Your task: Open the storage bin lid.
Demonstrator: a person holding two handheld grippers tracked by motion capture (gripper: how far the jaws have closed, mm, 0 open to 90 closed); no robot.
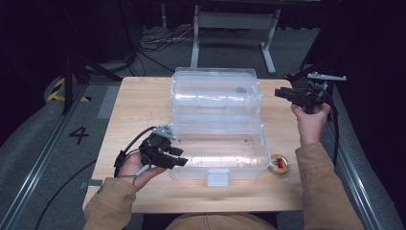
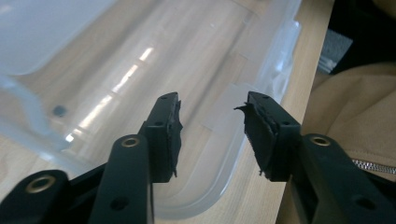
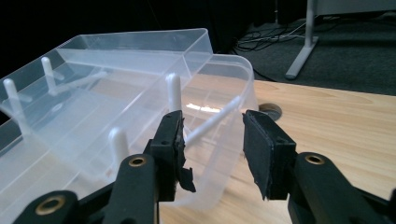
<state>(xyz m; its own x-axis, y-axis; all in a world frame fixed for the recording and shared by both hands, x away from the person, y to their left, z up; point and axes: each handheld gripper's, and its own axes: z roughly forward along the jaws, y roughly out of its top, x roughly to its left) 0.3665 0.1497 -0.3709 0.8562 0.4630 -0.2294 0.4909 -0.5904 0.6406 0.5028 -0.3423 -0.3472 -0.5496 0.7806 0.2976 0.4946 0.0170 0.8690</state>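
Observation:
A clear plastic box [image 1: 215, 91] stands open in the middle of the wooden table [image 1: 139, 100]. Its lid [image 1: 220, 148] lies flat toward me, with a latch tab [image 1: 218, 177] at the front edge. My left gripper [image 1: 183, 158] hovers at the lid's left front corner, open and holding nothing. In the left gripper view its jaws [image 2: 212, 105] stand apart over the lid [image 2: 140, 56]. My right gripper [image 1: 278, 92] is raised beside the box's right end, open and not touching the box. The right gripper view has its jaws [image 3: 212, 122] level with the box rim [image 3: 233, 65]; white posts stand inside.
A small round red and gold object [image 1: 279, 164] lies on the table to the right of the lid. A grey round disc [image 3: 271, 110] sits in the tabletop behind the box. The table's front edge [image 2: 299, 70] runs close to my tan jacket [image 2: 359, 102]. Cables and a metal frame occupy the floor beyond.

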